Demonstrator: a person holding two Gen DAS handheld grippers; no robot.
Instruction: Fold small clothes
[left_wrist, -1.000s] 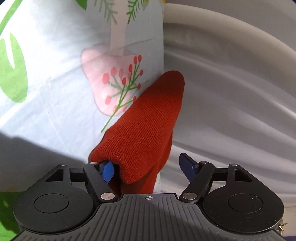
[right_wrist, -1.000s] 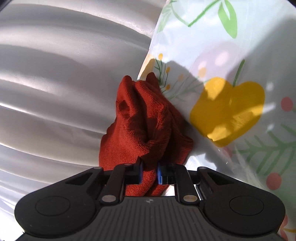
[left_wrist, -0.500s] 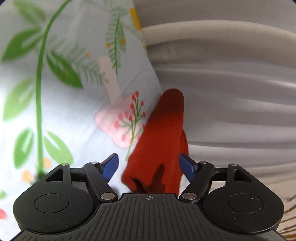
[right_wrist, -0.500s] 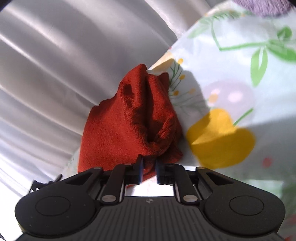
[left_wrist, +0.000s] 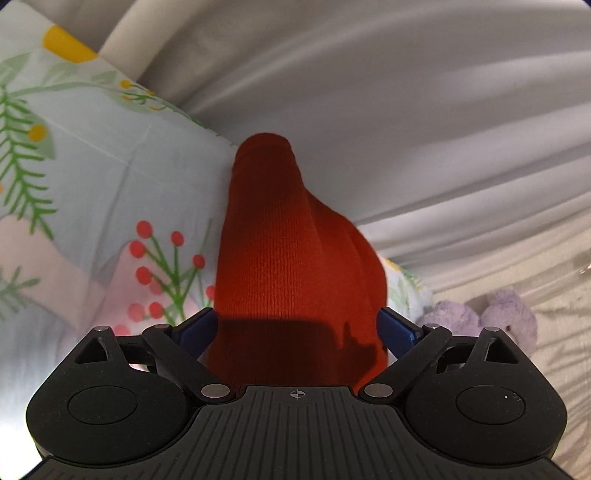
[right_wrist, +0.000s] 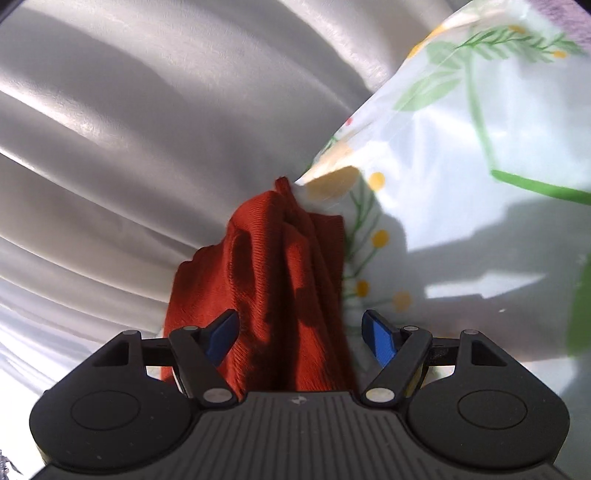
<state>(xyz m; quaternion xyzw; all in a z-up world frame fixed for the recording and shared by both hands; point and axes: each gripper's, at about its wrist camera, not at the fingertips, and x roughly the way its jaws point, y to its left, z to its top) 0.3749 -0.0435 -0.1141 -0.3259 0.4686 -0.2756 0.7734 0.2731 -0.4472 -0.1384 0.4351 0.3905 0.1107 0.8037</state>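
A rust-red knitted garment (left_wrist: 284, 258) lies at the edge of a floral-printed cloth (left_wrist: 96, 192). My left gripper (left_wrist: 295, 332) is open, its blue fingertips (left_wrist: 195, 328) standing apart on either side of the garment's near end. In the right wrist view the same garment (right_wrist: 288, 295) is bunched in vertical folds. My right gripper (right_wrist: 299, 332) is open, with blue fingertips (right_wrist: 376, 336) apart on both sides of the cloth. Whether the pads touch the fabric I cannot tell.
Rippled white-grey sheeting (left_wrist: 424, 110) lies beyond the floral cloth (right_wrist: 461, 166). A lilac plush toy (left_wrist: 491, 314) lies at the right of the left wrist view. A cream rounded edge (left_wrist: 122, 40) runs at the upper left.
My right gripper was shut on the red garment and has opened. My left gripper stayed open and now straddles the garment's end. Both views have swung toward the white sheeting.
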